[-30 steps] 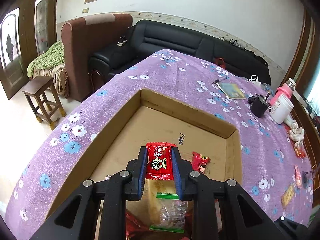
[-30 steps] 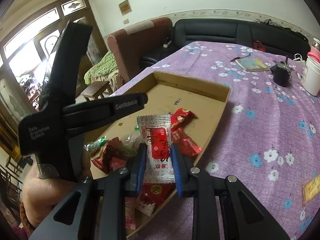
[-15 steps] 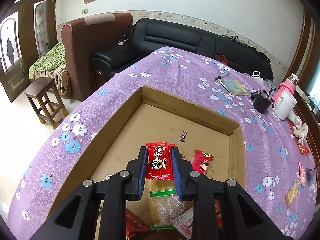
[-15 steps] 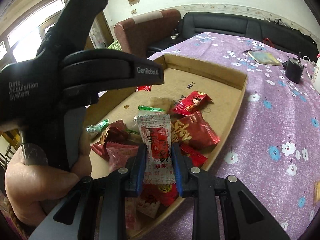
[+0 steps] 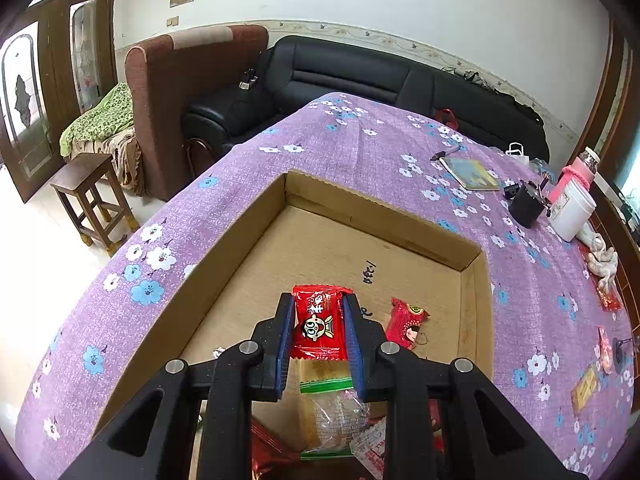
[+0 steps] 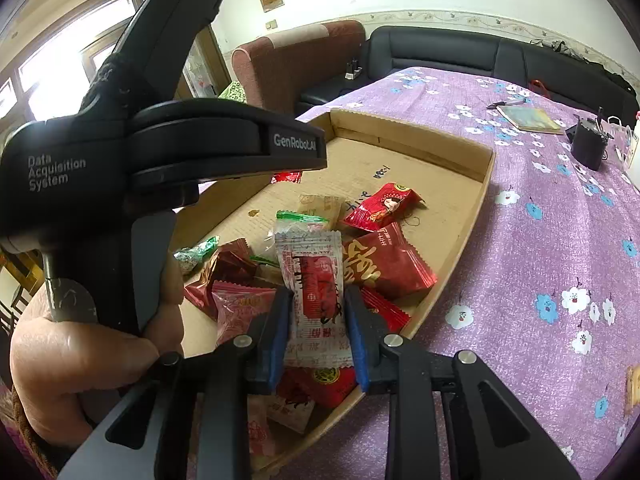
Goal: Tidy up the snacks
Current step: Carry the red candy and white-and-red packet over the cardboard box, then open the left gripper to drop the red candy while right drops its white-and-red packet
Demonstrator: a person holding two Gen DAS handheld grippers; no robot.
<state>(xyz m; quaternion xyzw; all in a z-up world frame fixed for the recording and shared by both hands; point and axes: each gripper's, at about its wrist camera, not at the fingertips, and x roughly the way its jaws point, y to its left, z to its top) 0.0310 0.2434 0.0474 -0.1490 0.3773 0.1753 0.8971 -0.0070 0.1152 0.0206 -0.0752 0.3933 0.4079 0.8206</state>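
A surface under a purple floral cloth (image 5: 304,148) was seen, with a shallow cardboard tray (image 5: 224,248) laid on it. A pile of snack packets (image 6: 384,264) was heaped at the tray's near end. The left tool (image 5: 316,330) was clamped on a red candy packet (image 5: 318,326), held above the tray floor. The right tool (image 6: 316,320) was closed on a white-and-red snack packet (image 6: 314,280), held over the pile.
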